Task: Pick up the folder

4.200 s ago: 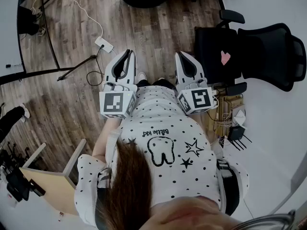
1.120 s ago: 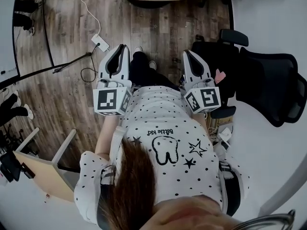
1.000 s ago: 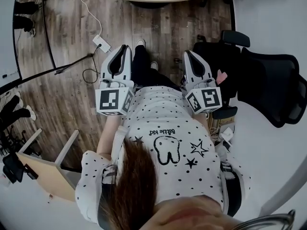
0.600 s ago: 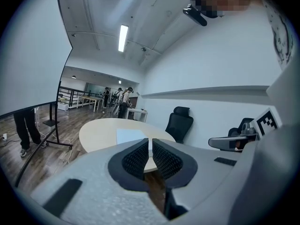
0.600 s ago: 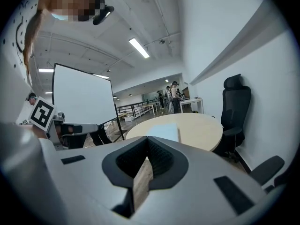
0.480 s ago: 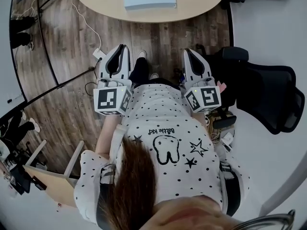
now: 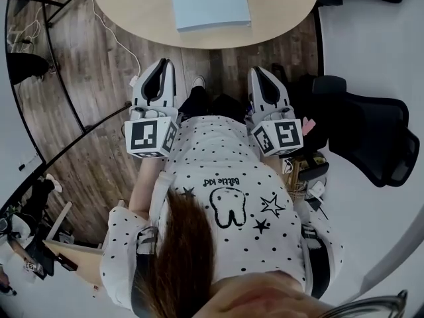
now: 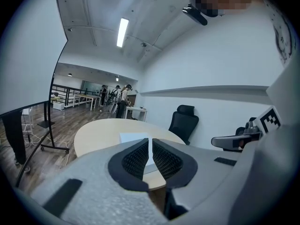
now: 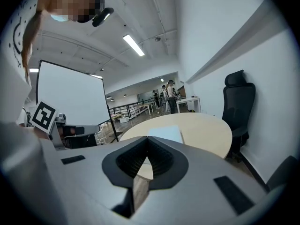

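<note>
A pale blue folder [image 7: 209,2] lies flat on a round light-wood table [image 7: 132,8] at the top of the head view. It also shows as a pale sheet beyond the jaws in the left gripper view [image 8: 132,137] and the right gripper view [image 9: 166,133]. My left gripper [image 7: 162,68] and right gripper [image 7: 258,75] are held side by side in front of the person's body, short of the table's near edge. Both are shut with nothing between their jaws.
A black office chair [image 7: 361,128] stands at the right, close to the right gripper. A white power strip and cable [image 7: 134,79] lie on the wooden floor at the left, beside a black stand's legs [image 7: 73,101]. People stand far off across the room [image 8: 117,100].
The person has walked toward the table: table and folder have come into the head view and slid down toward both grippers. The grippers keep their side-by-side pose, shut.
</note>
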A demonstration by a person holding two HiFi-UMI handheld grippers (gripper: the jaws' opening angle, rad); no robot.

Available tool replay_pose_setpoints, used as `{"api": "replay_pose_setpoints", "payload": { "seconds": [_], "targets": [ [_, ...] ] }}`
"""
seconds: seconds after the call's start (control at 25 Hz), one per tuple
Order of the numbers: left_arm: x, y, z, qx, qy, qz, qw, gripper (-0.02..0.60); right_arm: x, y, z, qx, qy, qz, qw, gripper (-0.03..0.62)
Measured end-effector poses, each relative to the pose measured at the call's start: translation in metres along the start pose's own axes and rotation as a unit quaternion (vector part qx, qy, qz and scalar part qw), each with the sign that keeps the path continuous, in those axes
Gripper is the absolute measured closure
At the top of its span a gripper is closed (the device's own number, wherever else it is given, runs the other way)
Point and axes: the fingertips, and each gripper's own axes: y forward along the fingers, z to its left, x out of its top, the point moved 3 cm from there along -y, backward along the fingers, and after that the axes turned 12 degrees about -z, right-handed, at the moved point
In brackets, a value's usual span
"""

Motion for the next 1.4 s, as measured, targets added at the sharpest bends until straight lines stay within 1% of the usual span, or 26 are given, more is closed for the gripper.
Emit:
{"api": "replay_pose_setpoints", "payload": {
  "seconds": [0.16,0.32,0.4,0.56,0.84,1.2,1.4],
  "targets": [
    [-0.003,0.017,0.015,0.001,0.000,0.009,1.0000,0.547,-0.002,0.012,-0.006,-0.016,0.007,0.004,1.000,0.588],
    [-0.010,0.030,0.014,-0.007,-0.008,0.021,0.9997,0.548,-0.005,0.018,-0.015,-0.028,0.012,0.014,0.999,0.588],
    [-0.010,0.037,0.013,-0.009,-0.009,0.024,0.9996,0.546,-0.002,0.024,-0.017,-0.025,0.009,0.016,1.000,0.588],
    [-0.013,0.049,0.015,-0.002,-0.014,0.030,0.9995,0.548,-0.004,0.036,-0.026,-0.017,0.013,0.026,0.999,0.588],
    [-0.010,0.093,0.023,0.039,-0.015,0.025,0.9988,0.547,0.002,0.086,-0.063,0.011,0.016,0.037,0.999,0.588],
    [-0.010,0.158,0.017,0.083,-0.024,0.021,0.9960,0.546,0.015,0.152,-0.123,0.052,0.018,0.053,0.997,0.588],
    [-0.008,0.172,0.021,0.128,-0.026,0.012,0.9913,0.548,0.013,0.178,-0.140,0.081,0.018,0.062,0.995,0.588]
  ]
}}
